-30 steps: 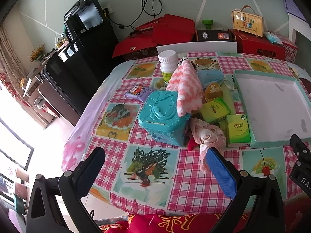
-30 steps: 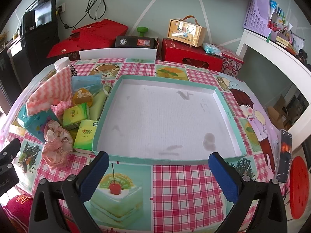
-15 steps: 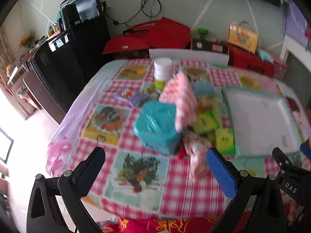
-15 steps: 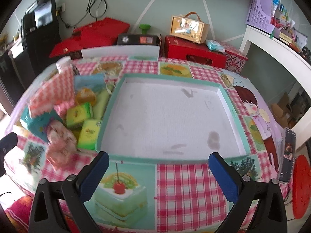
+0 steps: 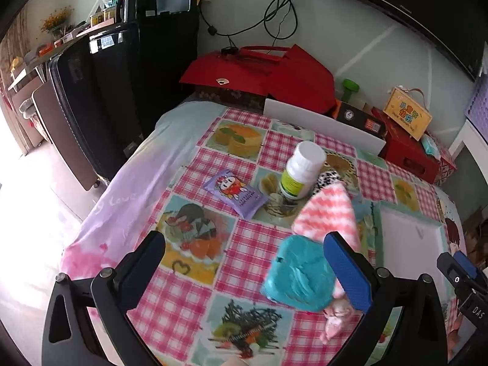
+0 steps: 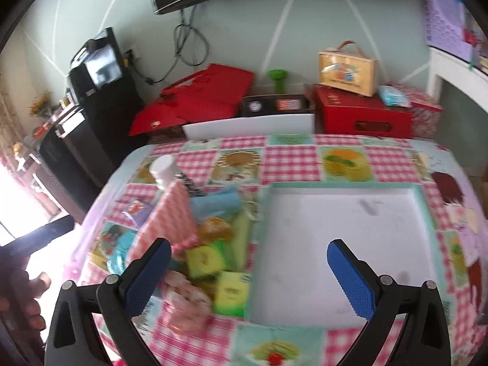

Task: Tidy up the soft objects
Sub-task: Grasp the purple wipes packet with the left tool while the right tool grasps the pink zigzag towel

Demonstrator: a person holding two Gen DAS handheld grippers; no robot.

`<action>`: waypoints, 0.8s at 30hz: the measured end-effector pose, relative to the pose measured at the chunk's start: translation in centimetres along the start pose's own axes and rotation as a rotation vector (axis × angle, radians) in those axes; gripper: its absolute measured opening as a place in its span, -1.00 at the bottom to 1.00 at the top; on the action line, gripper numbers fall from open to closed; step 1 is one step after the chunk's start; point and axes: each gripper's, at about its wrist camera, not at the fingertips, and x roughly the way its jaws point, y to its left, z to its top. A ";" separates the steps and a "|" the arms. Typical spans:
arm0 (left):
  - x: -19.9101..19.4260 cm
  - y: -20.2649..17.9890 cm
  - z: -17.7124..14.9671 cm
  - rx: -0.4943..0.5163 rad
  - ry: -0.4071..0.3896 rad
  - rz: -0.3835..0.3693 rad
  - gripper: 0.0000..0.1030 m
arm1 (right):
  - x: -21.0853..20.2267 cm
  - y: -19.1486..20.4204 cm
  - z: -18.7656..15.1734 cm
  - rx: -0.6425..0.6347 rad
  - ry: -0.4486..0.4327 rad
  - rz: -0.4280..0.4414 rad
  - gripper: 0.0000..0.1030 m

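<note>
One pink-and-white striped cloth (image 5: 328,216) lay draped over one teal box (image 5: 300,277) left of the one white tray (image 6: 338,244). One white bottle (image 5: 302,169) stood farther back. Both the left gripper (image 5: 244,270) and right gripper (image 6: 248,274) hovered with jaws apart, empty.

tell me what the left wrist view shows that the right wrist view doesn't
Only the left wrist view shows the purple snack packet clearly and the teal box from above. Only the right wrist view shows the whole white tray and the green and yellow packs beside it. Both show the white bottle, the pink striped cloth and open grippers, the left and the right.
</note>
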 end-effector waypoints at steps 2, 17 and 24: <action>0.7 0.4 -0.1 -0.002 0.009 -0.009 1.00 | 0.9 1.4 0.2 -0.027 0.003 0.012 1.00; 6.1 0.5 -0.7 -0.010 0.153 -0.008 1.00 | 6.8 6.9 0.7 -0.137 0.093 0.111 1.00; 7.8 2.1 0.4 -0.042 0.175 0.056 1.00 | 8.8 7.1 1.6 -0.099 0.142 0.193 1.00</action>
